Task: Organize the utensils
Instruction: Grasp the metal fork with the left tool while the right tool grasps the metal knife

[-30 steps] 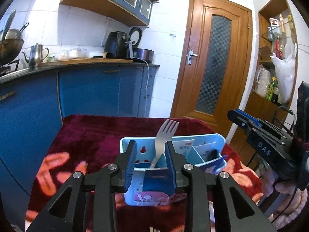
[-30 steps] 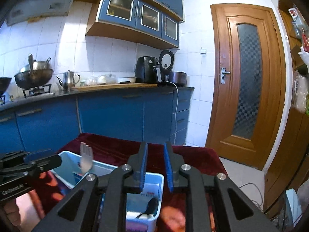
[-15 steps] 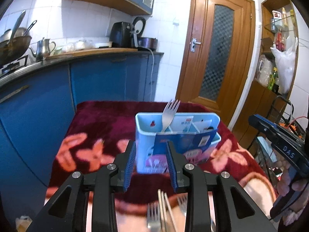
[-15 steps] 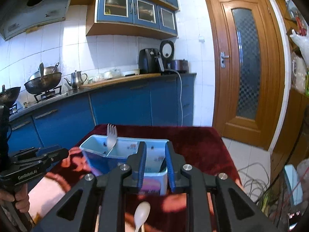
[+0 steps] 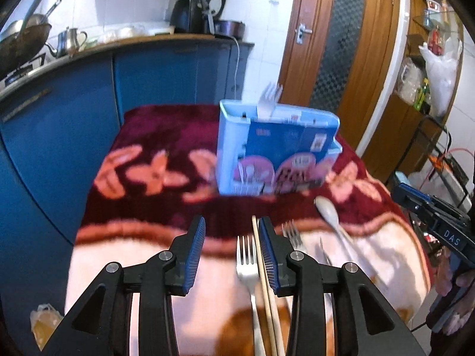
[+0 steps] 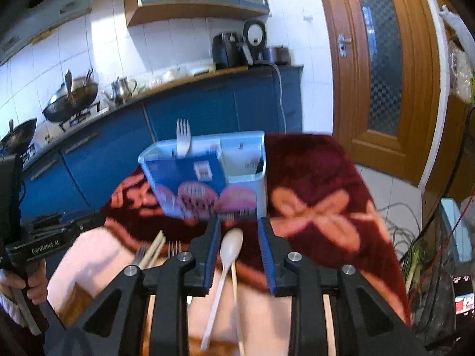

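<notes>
Both grippers have drawn back from the light blue utensil caddy [image 5: 276, 151]: half a second ago it sat just past the fingertips, now it stands mid-frame in both views, and loose cutlery has come into sight below it. The left gripper [image 5: 231, 252] has its jaws spread and empty, over a white fork [image 5: 248, 262] and a pair of wooden chopsticks [image 5: 261, 264] lying lengthwise; the right gripper [image 6: 239, 256] is likewise spread and empty, over a white spoon [image 6: 230, 252]. The surface is a counter draped in a maroon blanket [image 5: 157, 154] with pink flowers, in a kitchen with blue cabinets [image 6: 98, 154] at left and a wooden door [image 6: 383, 68] upper right. Counted: one fork [image 5: 268, 101] upright in the caddy's left compartment, two more lying loose, one spoon, one chopstick pair.
</notes>
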Demonstrator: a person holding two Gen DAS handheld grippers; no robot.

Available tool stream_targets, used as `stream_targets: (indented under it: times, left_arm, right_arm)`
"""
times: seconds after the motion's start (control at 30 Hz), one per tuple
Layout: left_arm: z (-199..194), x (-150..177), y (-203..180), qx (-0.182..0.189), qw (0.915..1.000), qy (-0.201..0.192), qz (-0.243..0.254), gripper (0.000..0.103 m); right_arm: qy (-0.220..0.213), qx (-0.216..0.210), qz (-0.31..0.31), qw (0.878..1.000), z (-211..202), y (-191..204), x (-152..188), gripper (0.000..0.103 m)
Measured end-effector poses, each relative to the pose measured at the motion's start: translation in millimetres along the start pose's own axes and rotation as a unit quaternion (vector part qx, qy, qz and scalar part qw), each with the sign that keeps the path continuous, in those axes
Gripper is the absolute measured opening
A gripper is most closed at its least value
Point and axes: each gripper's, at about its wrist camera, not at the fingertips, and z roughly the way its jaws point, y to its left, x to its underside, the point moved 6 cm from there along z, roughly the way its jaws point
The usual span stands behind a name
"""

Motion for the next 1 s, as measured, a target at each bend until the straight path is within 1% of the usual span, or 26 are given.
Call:
stream_targets:
  times: [0.07, 0.23, 0.37, 0.43, 0.7, 0.77, 0.9, 1.0]
  left_arm:
    - [5, 10, -2, 0.003, 0.9999, 0.015, -0.001, 0.038]
    - [15, 27, -7, 0.007, 0.9990, 0.044, 0.000, 0.038]
    - [20, 38, -7, -0.003, 0.9981, 0.061, 0.004, 0.038]
    - [22, 43, -5, -0.009, 0.9974, 0.071, 0.003, 0.038]
    - [33, 60, -5, -0.016, 0.9938, 0.109, 0.009, 0.038]
    - [36, 64, -6, -0.012, 0.9929, 0.118, 0.009, 0.038]
    - [38, 66, -10, -0.010, 0.9919, 0.125, 0.017, 0.038]
    - [41, 68, -14, -0.020, 0.9904, 0.131, 0.039, 0.038]
  right_arm:
    - [0.022, 0.001, -0.001, 1.000, 4, -1, 13, 0.030]
    - [0.051, -0.006, -0.002, 0.999, 8, 5, 33, 0.030]
    - [0.056, -0.010, -0.009, 0.998, 4, 12, 40, 0.032]
    - [0.056, -0.014, -0.010, 0.998, 0, 15, 43, 0.035]
    - [0.061, -0.012, -0.003, 0.998, -6, 13, 53, 0.035]
    - [0.062, -0.010, 0.000, 0.998, -7, 10, 54, 0.036]
    - [0.066, -0.005, 0.007, 0.998, -7, 5, 57, 0.037]
    - [0.069, -0.004, 0.012, 0.998, -6, 1, 59, 0.038]
